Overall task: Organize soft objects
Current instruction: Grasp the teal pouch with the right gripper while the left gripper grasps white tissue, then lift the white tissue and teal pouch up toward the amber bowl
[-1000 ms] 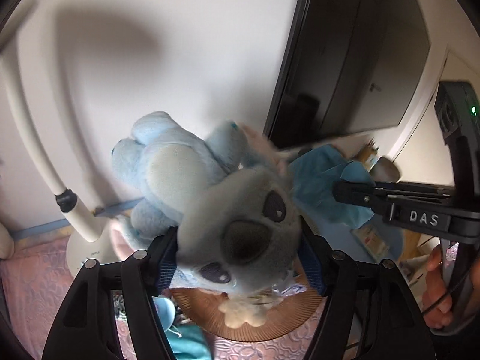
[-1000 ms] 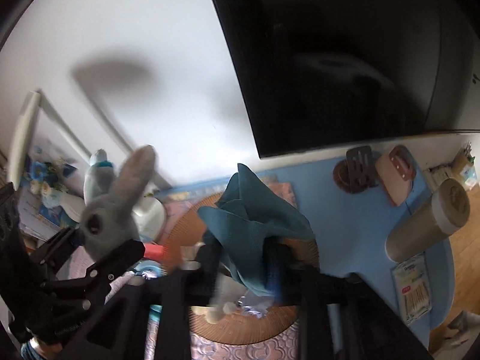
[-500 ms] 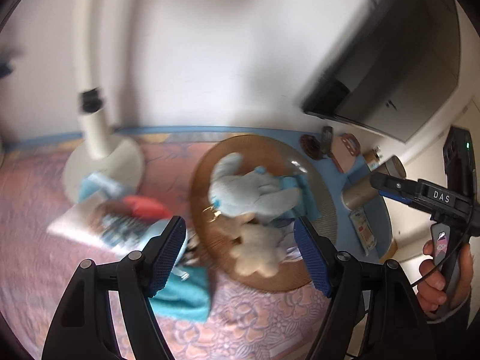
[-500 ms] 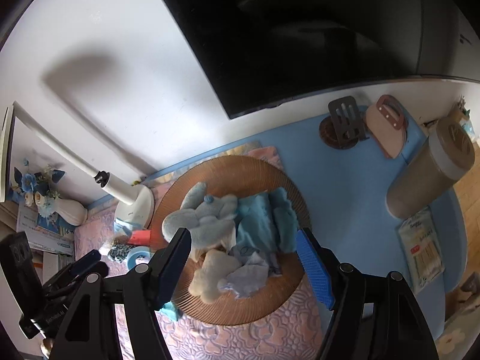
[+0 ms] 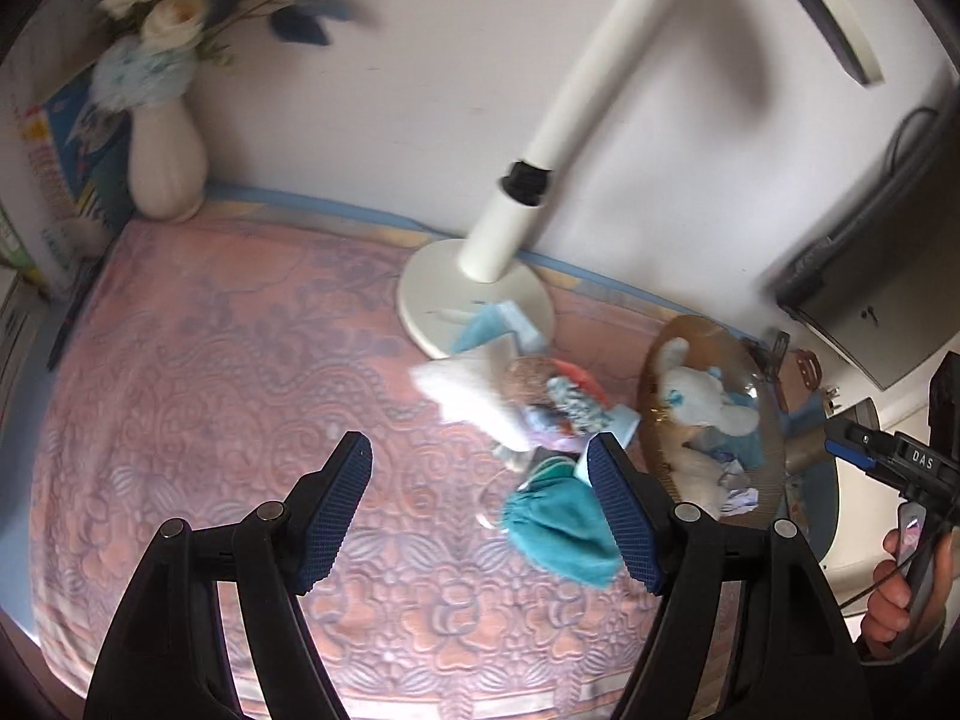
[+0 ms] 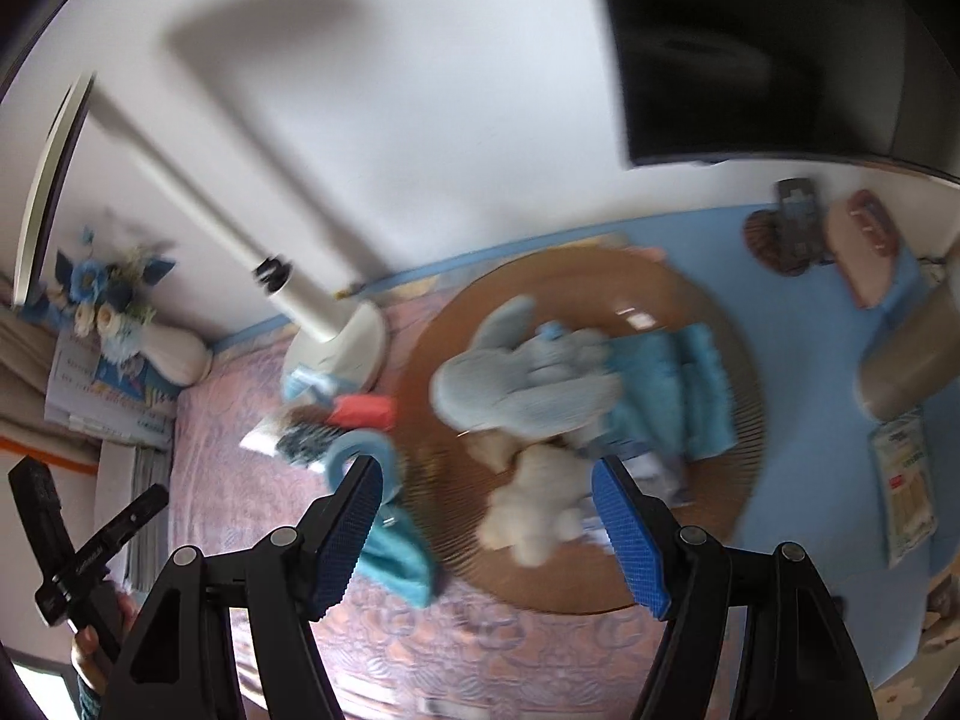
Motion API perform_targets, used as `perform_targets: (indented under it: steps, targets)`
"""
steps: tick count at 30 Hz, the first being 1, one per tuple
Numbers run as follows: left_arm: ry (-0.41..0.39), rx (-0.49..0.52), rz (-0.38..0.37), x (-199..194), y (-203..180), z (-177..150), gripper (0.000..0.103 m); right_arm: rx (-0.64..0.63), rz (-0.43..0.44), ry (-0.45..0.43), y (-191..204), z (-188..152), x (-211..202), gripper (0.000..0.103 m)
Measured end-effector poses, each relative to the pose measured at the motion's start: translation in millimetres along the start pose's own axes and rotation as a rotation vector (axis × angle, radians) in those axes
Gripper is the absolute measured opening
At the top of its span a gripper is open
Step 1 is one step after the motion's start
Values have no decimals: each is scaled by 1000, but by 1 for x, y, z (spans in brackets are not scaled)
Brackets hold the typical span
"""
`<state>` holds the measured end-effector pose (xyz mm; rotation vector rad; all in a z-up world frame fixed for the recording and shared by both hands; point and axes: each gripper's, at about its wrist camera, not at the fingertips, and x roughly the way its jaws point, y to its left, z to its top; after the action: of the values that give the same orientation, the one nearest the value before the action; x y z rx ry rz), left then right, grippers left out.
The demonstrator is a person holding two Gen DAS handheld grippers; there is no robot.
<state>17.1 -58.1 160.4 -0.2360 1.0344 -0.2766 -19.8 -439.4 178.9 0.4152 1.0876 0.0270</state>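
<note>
A round brown woven tray [image 6: 576, 582] holds a blue-grey plush [image 6: 528, 384], a folded teal cloth [image 6: 678, 396] and a cream plush [image 6: 534, 510]. My right gripper [image 6: 486, 498] hangs open and empty above the tray's near left edge. My left gripper [image 5: 477, 468] is open and empty over the pink mat [image 5: 210, 420], left of the tray [image 5: 702, 330]. A loose teal cloth [image 5: 558, 528] lies by its right finger. Behind that cloth are a white cloth [image 5: 468, 396] and small blue and red items [image 5: 570, 396]. The view is motion-blurred.
A white lamp base [image 5: 474, 300] and its arm stand at the back. At back left there is a vase of flowers [image 5: 165, 162]. A dark monitor [image 6: 768, 48] hangs over the blue tabletop, where a grey cylinder [image 6: 906, 372] lies at right. A hand holds the right gripper's handle [image 5: 912, 576].
The left gripper let go of the blue plush, the right let go of the teal cloth; both now lie on the tray. The left gripper swung left over the mat.
</note>
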Motion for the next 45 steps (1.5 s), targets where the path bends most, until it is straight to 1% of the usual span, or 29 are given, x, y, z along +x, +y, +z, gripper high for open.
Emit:
perform_targets:
  steps: [3,6,7,10,13,15,17,19,23,27,28,29,30,31,32,33,34,35,36,37,40,42,45]
  targets:
    - [37,-18,-29,7,17,-4,73,-11,57,52,29,-12,20,71]
    - [114,16,-39,29,22,-10,73,-26,112,143,62,-37,54,76]
    - [133,26,-40,37,22,-12,73,-44,111,177,73,-48,67,76]
    - [193,44,-70,59,26,-14,73,-88,21,238,93,-77,101,76]
    - [216,69,-117,76,25,-7,73,-90,-20,242,96,-89,116,76]
    - [225,62,-146,90,25,4,73,-47,-32,243,93,-93,125,76]
    - [217,56,-173,101,27,17,73,-10,-45,229,88,-94,131,76]
    - [207,66,-170,112,29,31,73,27,-67,226,79,-97,138,76]
    - [228,149,-176,137,22,49,73,99,-59,222,65,-103,149,76]
    - [269,234,-242,152,3,52,70,134,-85,187,56,-104,160,76]
    - [276,250,-253,154,-1,50,59,140,-85,183,54,-104,162,76]
    - [285,260,-258,155,-4,48,42,145,-82,181,53,-104,165,75]
    - [296,270,-257,157,-7,45,34,148,-77,177,53,-103,167,76]
    - [303,276,-258,158,-8,42,20,148,-75,172,54,-103,170,76]
    - [308,281,-260,158,-8,39,14,141,-74,172,55,-102,173,75]
    - [307,281,-261,156,-6,36,13,131,-71,173,58,-102,176,68]
    - [300,279,-266,153,-4,34,12,113,-61,174,62,-102,178,59]
    - [291,274,-276,150,0,32,10,96,-60,171,66,-103,178,56]
    - [284,265,-285,145,4,30,9,73,-63,164,71,-104,177,48]
    - [275,251,-296,138,9,27,9,40,-64,156,76,-105,175,35]
    - [259,219,-306,122,24,16,9,-10,-36,137,84,-112,166,21]
    - [250,186,-314,109,38,4,9,-31,-13,127,88,-116,158,15]
    - [241,132,-327,92,62,-14,9,-46,44,138,92,-127,145,14]
